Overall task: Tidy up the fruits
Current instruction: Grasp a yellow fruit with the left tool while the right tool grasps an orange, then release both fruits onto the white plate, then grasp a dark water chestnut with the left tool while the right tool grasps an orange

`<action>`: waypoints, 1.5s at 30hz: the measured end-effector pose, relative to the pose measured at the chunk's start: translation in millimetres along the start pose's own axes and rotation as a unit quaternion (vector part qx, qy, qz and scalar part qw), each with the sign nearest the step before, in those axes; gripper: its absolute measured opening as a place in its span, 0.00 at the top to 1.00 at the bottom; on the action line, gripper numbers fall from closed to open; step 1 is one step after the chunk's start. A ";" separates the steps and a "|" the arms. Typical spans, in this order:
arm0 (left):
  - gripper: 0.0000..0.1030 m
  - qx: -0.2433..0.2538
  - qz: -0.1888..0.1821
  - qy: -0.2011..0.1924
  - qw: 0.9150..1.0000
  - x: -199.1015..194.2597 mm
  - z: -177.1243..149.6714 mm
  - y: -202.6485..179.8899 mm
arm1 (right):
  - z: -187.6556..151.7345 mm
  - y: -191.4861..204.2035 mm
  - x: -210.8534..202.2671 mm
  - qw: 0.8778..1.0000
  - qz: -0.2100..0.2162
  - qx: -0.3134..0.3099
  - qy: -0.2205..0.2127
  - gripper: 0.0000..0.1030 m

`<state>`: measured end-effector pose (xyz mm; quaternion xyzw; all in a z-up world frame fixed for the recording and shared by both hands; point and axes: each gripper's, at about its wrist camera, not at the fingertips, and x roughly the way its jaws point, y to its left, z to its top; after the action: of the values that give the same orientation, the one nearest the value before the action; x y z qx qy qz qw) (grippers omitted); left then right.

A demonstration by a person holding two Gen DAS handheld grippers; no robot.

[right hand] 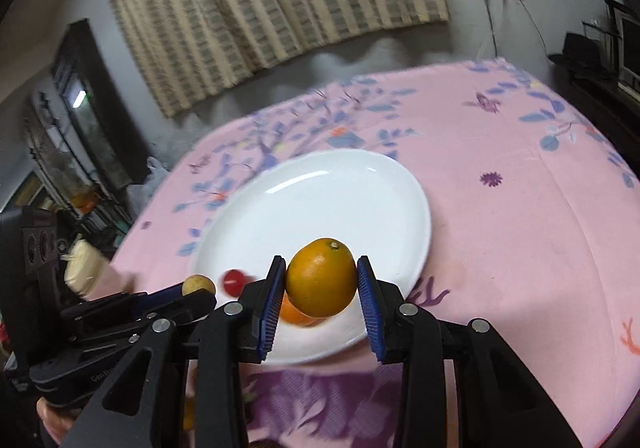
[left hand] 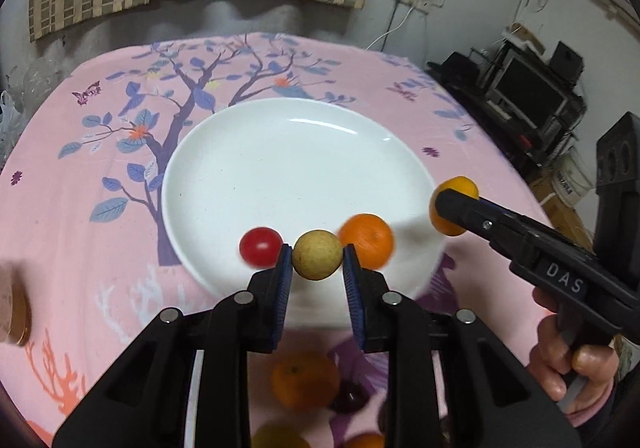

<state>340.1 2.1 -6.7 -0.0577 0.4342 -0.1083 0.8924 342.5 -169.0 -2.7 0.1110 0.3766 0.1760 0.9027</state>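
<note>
My left gripper (left hand: 317, 254) is shut on a small yellow-green round fruit (left hand: 317, 254), held above the near rim of the white plate (left hand: 288, 160). A red cherry tomato (left hand: 261, 246) and an orange (left hand: 366, 240) lie on the plate's near part. My right gripper (right hand: 321, 282) is shut on a yellow-orange oval fruit (right hand: 321, 282) over the plate (right hand: 320, 200); it shows in the left wrist view (left hand: 454, 210) at the plate's right edge. The left gripper with its fruit (right hand: 199, 284) shows at left in the right wrist view, next to the tomato (right hand: 234, 282).
More fruits lie on the pink flowered tablecloth (left hand: 80, 208) below my left gripper: an orange (left hand: 304, 380), a dark fruit (left hand: 348, 400) and others at the bottom edge. A brown object (left hand: 14, 312) sits at the left edge. Speakers and electronics (left hand: 532, 88) stand right of the table.
</note>
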 end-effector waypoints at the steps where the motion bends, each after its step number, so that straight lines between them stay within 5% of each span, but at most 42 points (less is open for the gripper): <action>1: 0.75 0.001 0.003 0.007 1.000 6.4 1.1 0.6 | 2.1 -2.7 7.5 1.000 -0.003 -0.001 0.007 0.64; 4: 0.75 -0.009 0.012 0.020 1.000 18.3 2.3 6.2 | 4.8 -6.1 20.6 1.000 -0.014 -0.012 0.016 0.56; 5: 0.67 -0.013 0.012 0.016 1.000 16.9 2.0 8.4 | 4.9 -5.4 20.7 1.000 -0.015 -0.015 0.013 0.55; 8: 0.20 -0.024 0.033 -0.012 0.999 -0.2 1.4 12.8 | 2.5 -7.6 4.7 1.000 -0.012 -0.013 0.001 0.45; 9: 0.14 -0.030 0.038 -0.030 0.998 -9.9 0.3 13.7 | 1.3 -8.5 -5.5 1.000 -0.006 -0.011 -0.008 0.42; 16: 0.05 -0.032 0.066 -0.092 0.993 -68.6 -38.9 20.5 | -27.3 -23.5 -69.1 0.998 -0.020 -0.023 -0.058 0.34; 20: 0.05 -0.042 0.090 -0.086 0.991 -82.6 -73.9 31.6 | -60.1 -44.0 -79.8 1.000 -0.015 -0.004 -0.025 0.34; 27: 0.05 -0.085 0.063 -0.084 0.991 -103.6 -124.2 55.4 | -115.5 -44.4 -81.0 0.997 0.028 -0.037 0.061 0.34; 34: 0.05 -0.114 0.065 -0.083 0.988 -109.0 -137.3 66.7 | -130.5 -38.0 -83.2 0.994 0.028 -0.063 0.080 0.34; 42: 0.05 -0.103 0.064 -0.077 0.990 -106.5 -136.6 60.8 | -137.3 -41.1 -81.8 0.994 0.022 -0.064 0.089 0.45; 45: 0.05 -0.097 0.058 -0.074 0.991 -106.0 -136.8 58.1 | -137.2 -44.5 -78.8 0.994 0.019 -0.058 0.095 0.62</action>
<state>177.1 83.0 -21.7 -0.1265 0.3782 -0.0087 0.9170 202.7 -232.0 -61.9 0.0486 0.4480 0.2242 0.8641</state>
